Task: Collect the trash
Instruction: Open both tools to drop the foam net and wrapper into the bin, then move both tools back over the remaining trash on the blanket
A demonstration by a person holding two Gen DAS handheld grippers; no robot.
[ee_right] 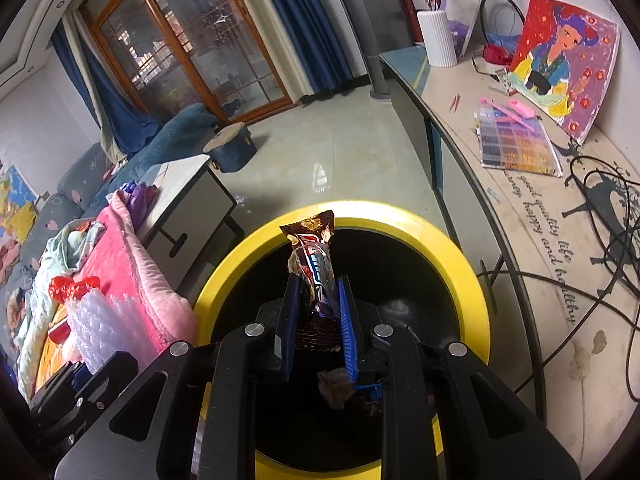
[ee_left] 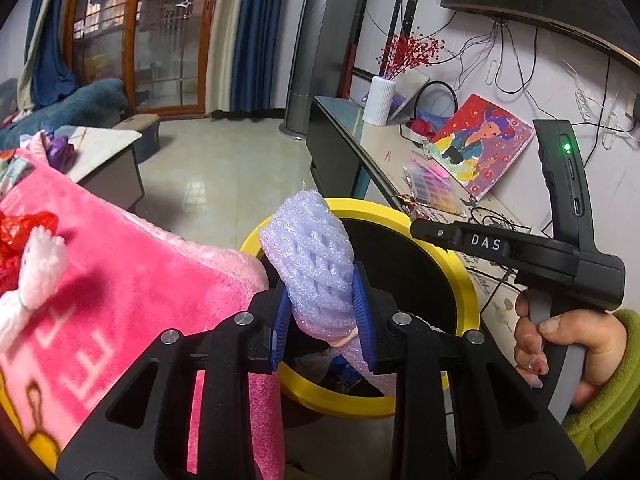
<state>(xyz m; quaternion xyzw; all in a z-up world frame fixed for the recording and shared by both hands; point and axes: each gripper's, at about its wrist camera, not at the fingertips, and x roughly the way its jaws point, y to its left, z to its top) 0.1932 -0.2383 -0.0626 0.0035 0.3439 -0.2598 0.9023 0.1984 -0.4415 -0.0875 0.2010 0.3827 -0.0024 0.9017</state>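
Note:
A white foam fruit net is pinched between the blue pads of my left gripper, which is shut on it above the near left rim of the yellow-rimmed trash bin. My right gripper is shut on a brown snack wrapper that stands upright over the dark opening of the trash bin. Crumpled trash lies at the bottom of the bin. In the left wrist view, the other gripper's black body and the hand holding it are at the right.
A pink blanket with red plastic and more foam net lies left of the bin. A long cabinet with cables, a painting and a white vase runs along the right. Tiled floor and a low table lie beyond.

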